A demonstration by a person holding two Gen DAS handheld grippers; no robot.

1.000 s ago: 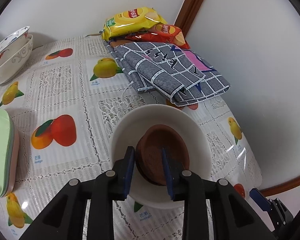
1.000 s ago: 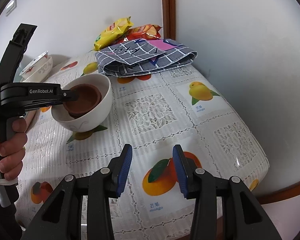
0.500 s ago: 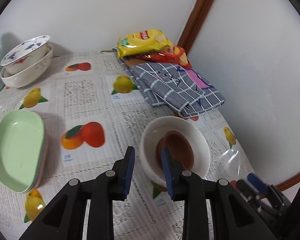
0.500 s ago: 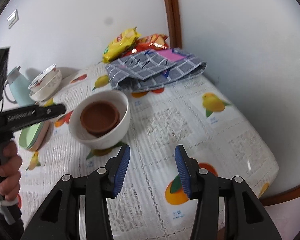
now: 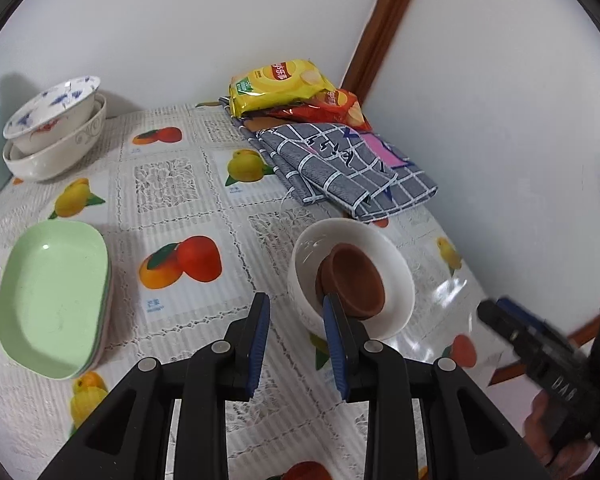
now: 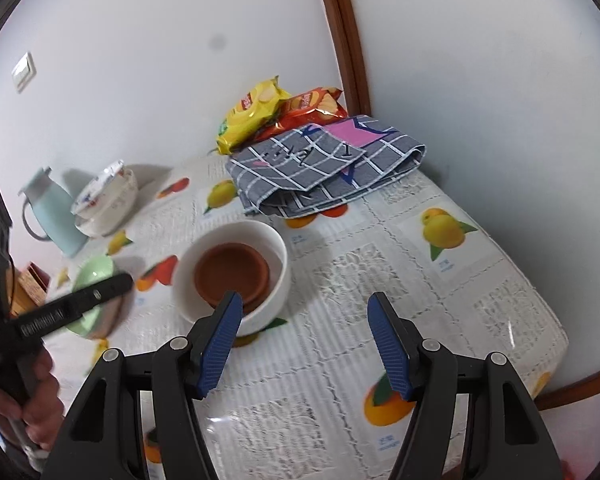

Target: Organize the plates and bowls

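Sitting upright, mouth up: brown dish (image 6: 231, 272) inside white bowl (image 6: 278, 248); left gripper (image 5: 296, 320), right gripper (image 6: 305, 320) both apart, empty.

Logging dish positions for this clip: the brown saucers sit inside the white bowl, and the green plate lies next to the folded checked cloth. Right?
Not quite. The brown saucers do sit inside the white bowl, but the green plate lies across the table from the checked cloth, near the stacked bowls. The left wrist view shows it.

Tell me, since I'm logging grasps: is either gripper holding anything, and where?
Nothing is held: the left gripper and right gripper are both open, empty.
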